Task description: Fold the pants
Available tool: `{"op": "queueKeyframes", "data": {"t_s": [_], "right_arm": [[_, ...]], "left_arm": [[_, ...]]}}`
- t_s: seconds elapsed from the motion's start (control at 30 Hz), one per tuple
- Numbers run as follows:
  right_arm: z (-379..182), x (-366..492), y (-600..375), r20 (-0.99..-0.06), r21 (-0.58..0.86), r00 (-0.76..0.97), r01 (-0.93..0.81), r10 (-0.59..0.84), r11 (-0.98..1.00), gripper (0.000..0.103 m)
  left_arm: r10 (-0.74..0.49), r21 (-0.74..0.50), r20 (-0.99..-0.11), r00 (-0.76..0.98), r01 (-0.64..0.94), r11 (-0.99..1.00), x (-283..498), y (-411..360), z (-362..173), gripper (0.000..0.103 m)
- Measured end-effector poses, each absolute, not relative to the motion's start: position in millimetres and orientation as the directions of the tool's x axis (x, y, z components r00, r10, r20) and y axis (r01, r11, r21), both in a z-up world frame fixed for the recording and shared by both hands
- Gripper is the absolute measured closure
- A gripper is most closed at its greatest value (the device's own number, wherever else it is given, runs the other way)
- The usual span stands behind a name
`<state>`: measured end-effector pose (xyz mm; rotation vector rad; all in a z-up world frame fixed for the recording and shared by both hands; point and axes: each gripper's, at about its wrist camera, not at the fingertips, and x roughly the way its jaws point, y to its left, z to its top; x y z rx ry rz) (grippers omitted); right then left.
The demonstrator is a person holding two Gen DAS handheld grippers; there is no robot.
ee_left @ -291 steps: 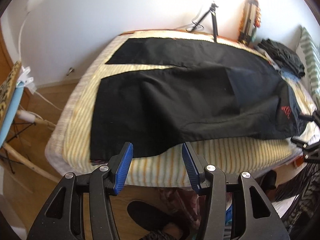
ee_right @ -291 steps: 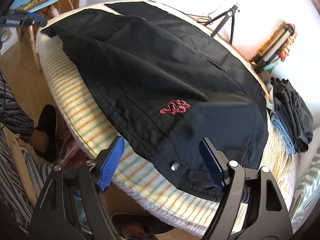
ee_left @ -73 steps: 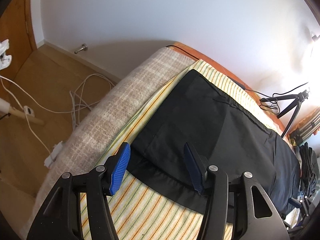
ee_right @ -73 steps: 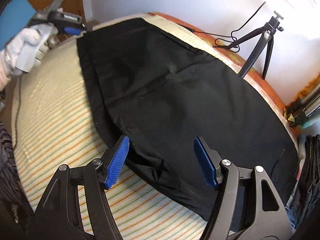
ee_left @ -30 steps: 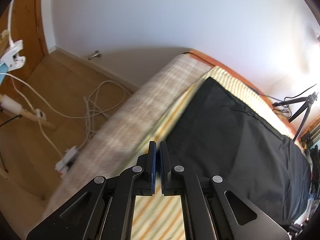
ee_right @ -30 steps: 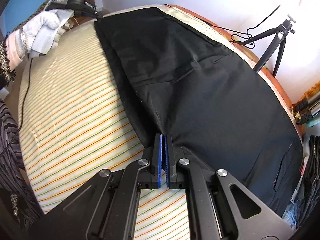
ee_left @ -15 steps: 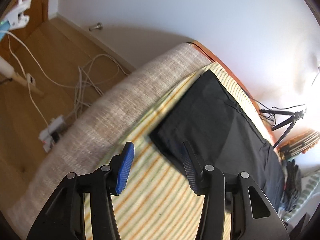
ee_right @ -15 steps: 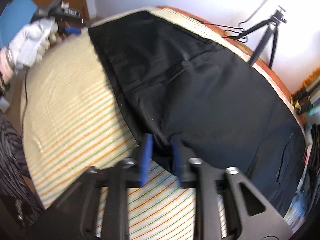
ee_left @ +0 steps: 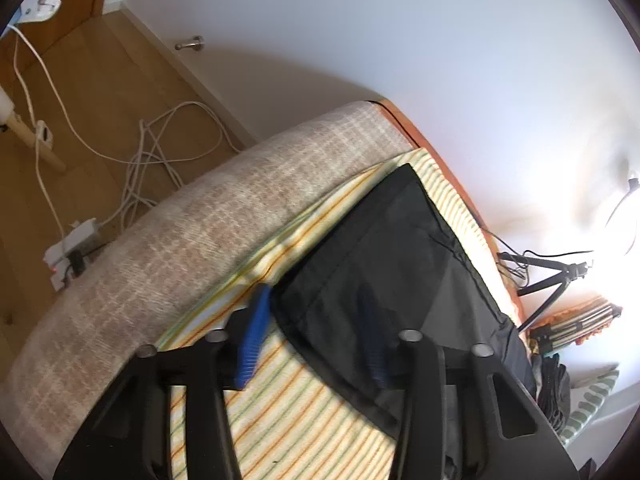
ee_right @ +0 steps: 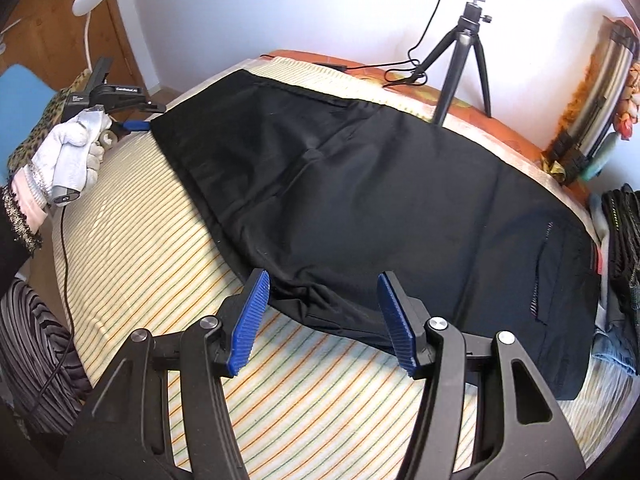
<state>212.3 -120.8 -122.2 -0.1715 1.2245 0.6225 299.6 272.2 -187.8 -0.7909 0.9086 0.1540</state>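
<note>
While flat, pants (black), between fingers

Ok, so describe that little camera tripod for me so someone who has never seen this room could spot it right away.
Start at the bed with the striped sheet and the black pants spread across it. Look past the pants to the far edge by the white wall: the tripod stands there. It is the only thin black three-legged stand with a ball head on top, unlike the fringed roll leaning to its right.
</note>
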Motion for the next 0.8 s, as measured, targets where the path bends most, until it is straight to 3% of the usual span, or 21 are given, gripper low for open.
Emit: {"op": "queueKeyframes", "data": {"t_s": [0.03,0.07,0.4,0.47,0.53,0.8], "right_arm": [[-122,213,-122,-0.914,0.202,0.201,-0.527,0.351,0.826,0.045],[-122,213,-122,-0.914,0.201,0.203,-0.526,0.351,0.827,0.045],[-121,214,-120,-0.912,0.193,0.21,-0.535,0.352,0.822,0.045],[-121,215,-121,-0.913,0.191,0.211,-0.534,0.349,0.823,0.045],[-120,216,-123,-0.914,0.186,0.216,-0.532,0.345,0.826,0.045],[-117,230,-131,-0.905,0.226,0.216,-0.486,0.367,0.844,0.045]], "left_arm": [[-0.213,-0.558,-0.75,0.626,-0.427,0.712,299,271,-187,0.08],[-0.22,-0.563,-0.745,0.629,-0.416,0.714,299,269,-186,0.08],[-0.164,-0.508,-0.764,0.624,-0.426,0.748,307,261,-190,0.075],[-0.154,-0.494,-0.765,0.626,-0.416,0.763,309,258,-190,0.082],[-0.15,-0.492,-0.761,0.631,-0.41,0.768,309,257,-189,0.096],[-0.179,-0.529,-0.679,0.712,-0.306,0.791,301,242,-157,0.096]]}}
